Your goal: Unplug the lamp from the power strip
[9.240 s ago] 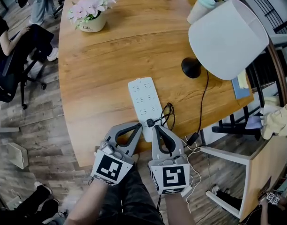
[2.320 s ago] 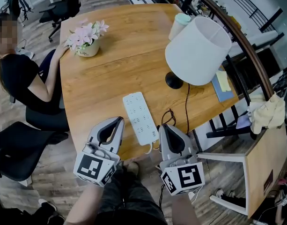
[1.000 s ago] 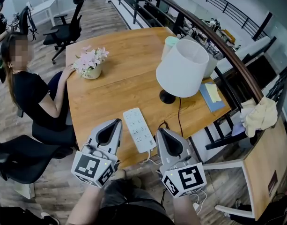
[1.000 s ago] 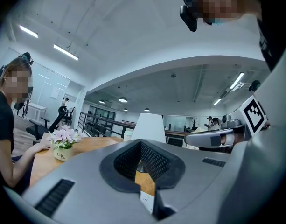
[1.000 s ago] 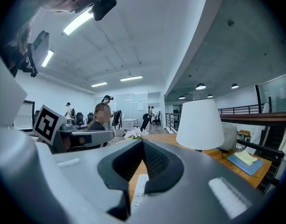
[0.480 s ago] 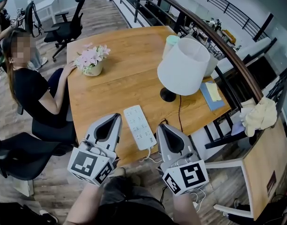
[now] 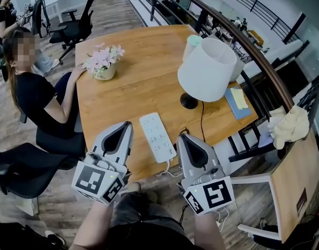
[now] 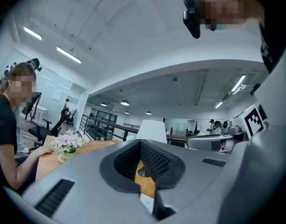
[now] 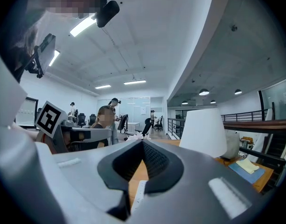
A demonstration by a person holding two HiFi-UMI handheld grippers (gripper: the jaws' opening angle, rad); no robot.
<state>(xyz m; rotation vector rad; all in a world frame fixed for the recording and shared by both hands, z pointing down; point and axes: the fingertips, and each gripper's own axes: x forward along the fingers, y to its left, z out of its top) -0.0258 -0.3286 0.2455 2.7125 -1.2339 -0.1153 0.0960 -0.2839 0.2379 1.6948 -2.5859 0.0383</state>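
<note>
Power strip point(image 7: 158, 138) flat on table point(image 7: 138, 82) between claws. Lamp point(image 7: 208, 69) stands behind. Black cord point(image 7: 202, 121) seems clear of strip, so unplugging probably done. Left claw point(image 7: 125, 128) and right claw point(image 7: 184, 138) closed, empty.

Wood-plank floor point(image 7: 110, 12), black office chairs point(image 7: 71, 22), dark railing point(image 7: 237, 33), ceiling strip lights point(image 8: 68, 55)

Near end of lamp cord point(image 7: 202, 120) behind right gripper point(image 7: 186, 136); pwr strip point(image 7: 157, 137) sockets too small for detail.

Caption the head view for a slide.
Left gripper and right gripper, both shut, flank the power strip; lamp stands beyond on the table.
</note>
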